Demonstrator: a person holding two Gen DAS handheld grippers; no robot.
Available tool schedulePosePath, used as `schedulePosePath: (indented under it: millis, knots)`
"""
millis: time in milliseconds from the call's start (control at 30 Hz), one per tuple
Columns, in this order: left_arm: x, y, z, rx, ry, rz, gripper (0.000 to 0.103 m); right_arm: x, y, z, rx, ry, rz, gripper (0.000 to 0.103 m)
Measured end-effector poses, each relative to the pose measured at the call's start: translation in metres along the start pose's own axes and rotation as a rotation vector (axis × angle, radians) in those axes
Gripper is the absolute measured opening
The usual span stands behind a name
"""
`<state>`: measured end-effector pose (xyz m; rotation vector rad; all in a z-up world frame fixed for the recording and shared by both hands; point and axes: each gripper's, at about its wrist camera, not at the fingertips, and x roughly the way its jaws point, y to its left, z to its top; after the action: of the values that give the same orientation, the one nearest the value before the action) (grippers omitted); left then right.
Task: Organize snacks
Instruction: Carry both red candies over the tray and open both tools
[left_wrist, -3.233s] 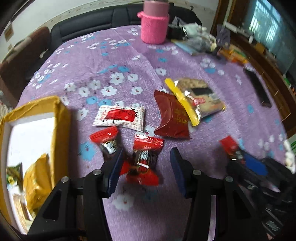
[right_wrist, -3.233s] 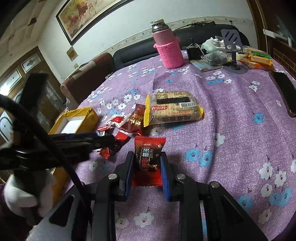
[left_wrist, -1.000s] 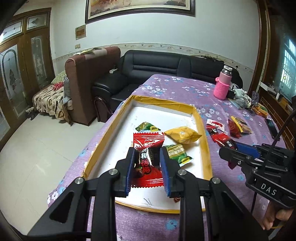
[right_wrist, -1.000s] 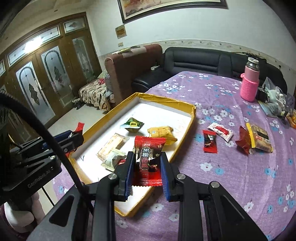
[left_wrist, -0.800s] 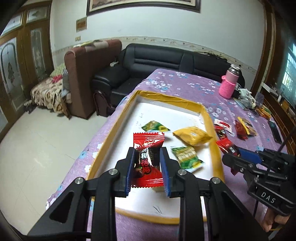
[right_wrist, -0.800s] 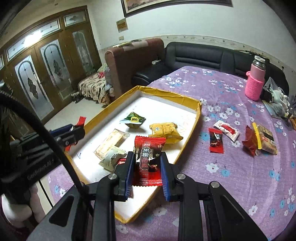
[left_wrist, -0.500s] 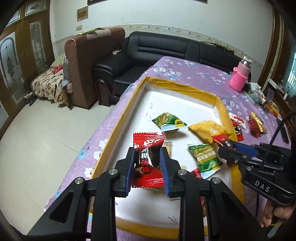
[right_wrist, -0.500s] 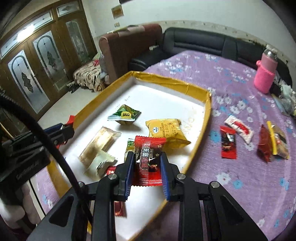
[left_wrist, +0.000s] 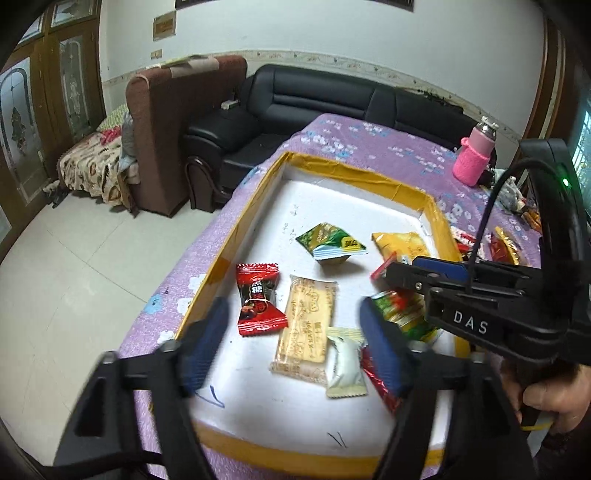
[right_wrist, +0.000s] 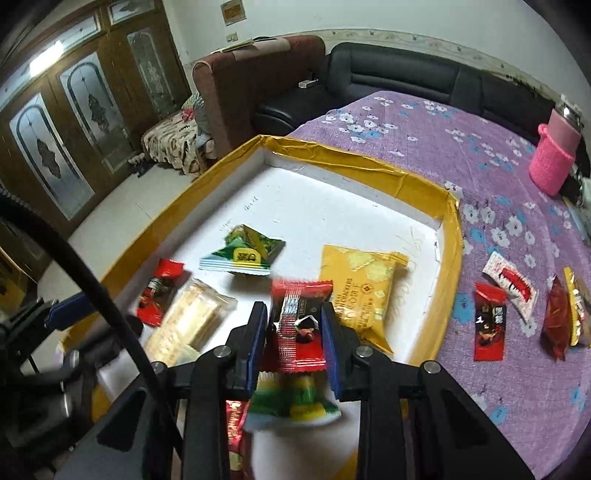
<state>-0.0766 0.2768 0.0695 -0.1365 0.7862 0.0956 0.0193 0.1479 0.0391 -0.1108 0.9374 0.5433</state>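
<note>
The yellow-rimmed white tray (left_wrist: 354, 173) (right_wrist: 351, 155) lies on the purple flowered tablecloth. My left gripper (left_wrist: 293, 317) hovers over the tray's near left part with its jaws opening wide and nothing between them. The red candy (left_wrist: 258, 299) (right_wrist: 159, 295) it carried lies on the tray floor just ahead of its left finger. My right gripper (right_wrist: 293, 310) (left_wrist: 395, 267) is over the tray's near right part. A second red candy (right_wrist: 299, 325) stands upright between its pads, which still touch it while the jaws begin opening.
A green packet (left_wrist: 330, 242), a yellow cracker bag (right_wrist: 364, 291), a biscuit pack (left_wrist: 306, 328) and a white candy (left_wrist: 345, 363) lie in the tray. On the cloth to the right lie a red candy (right_wrist: 489, 328) and other packets (right_wrist: 511, 282). A pink bottle (right_wrist: 552, 162) stands far back.
My left gripper has opened and let its red candy drop onto the tray floor. My right gripper has moved lower and further over the tray with its candy.
</note>
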Motion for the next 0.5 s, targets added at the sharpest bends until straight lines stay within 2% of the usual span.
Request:
schedulePosePath:
  millis: [100,167,400,500]
  knots:
    - [-0.014,-0.008,-0.001,0.015,-0.028,0.047,0.094,-0.01,0.0,0.002,0.01,-0.02,0.027,0.033]
    - [-0.023,-0.015,-0.002,0.035,-0.042,0.084,0.099,-0.025,0.0,-0.001,0.015,-0.049,0.037,0.033]
    - [-0.057,-0.04,-0.009,0.091,-0.114,0.136,0.099,-0.078,-0.014,-0.017,0.047,-0.153,0.037,0.037]
    - [-0.07,-0.048,-0.012,0.097,-0.137,0.129,0.099,-0.1,-0.023,-0.029,0.06,-0.195,0.021,0.038]
